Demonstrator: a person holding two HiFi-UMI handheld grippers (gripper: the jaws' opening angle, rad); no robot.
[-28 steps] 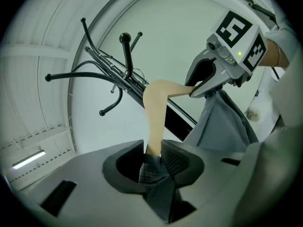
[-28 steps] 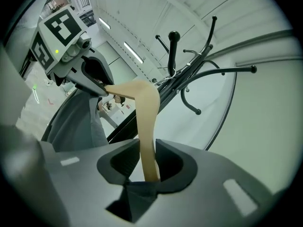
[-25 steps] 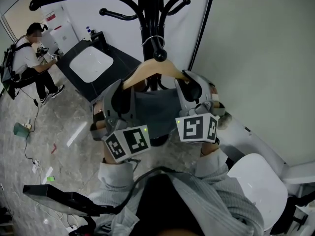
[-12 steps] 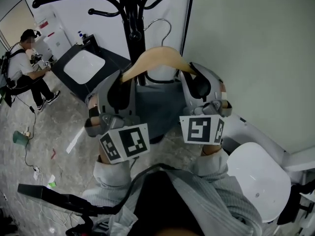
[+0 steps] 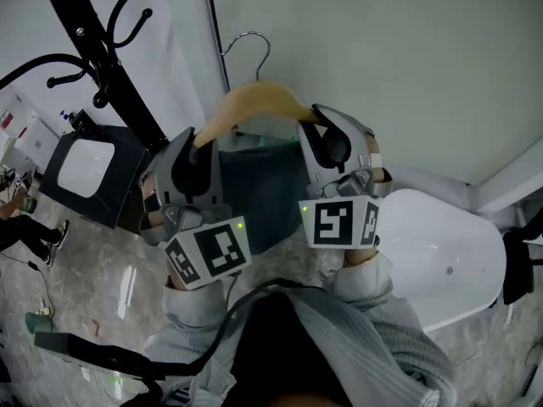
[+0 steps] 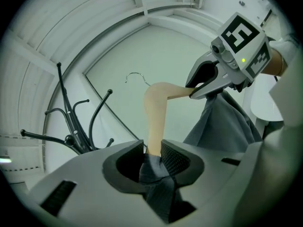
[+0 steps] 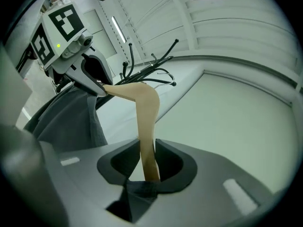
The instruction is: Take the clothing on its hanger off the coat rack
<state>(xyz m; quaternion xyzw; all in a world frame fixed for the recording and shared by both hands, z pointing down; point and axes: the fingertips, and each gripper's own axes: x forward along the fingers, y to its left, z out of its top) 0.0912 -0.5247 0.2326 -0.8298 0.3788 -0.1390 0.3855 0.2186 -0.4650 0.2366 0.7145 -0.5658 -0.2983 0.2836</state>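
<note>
I hold the hanger (image 5: 254, 96) at centre frame, left gripper (image 5: 197, 142) on its left end, right gripper (image 5: 312, 119) on its right. Clothing (image 5: 254, 202) hangs below. The rack (image 5: 85, 36) stands apart, upper left; a chair (image 5: 441, 253) sits lower right.

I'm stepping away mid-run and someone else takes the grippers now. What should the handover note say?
Left gripper: shut on one end of the wooden hanger, some cloth caught in with it.
Right gripper: shut on the hanger's other end.
The dark grey clothing hangs from the hanger between them. The hook is in free air, clear of the coat rack off to the left.
Done: hanger and clothing are off the rack.
Left: hold both grips; no drop-off spot is shown.
</note>
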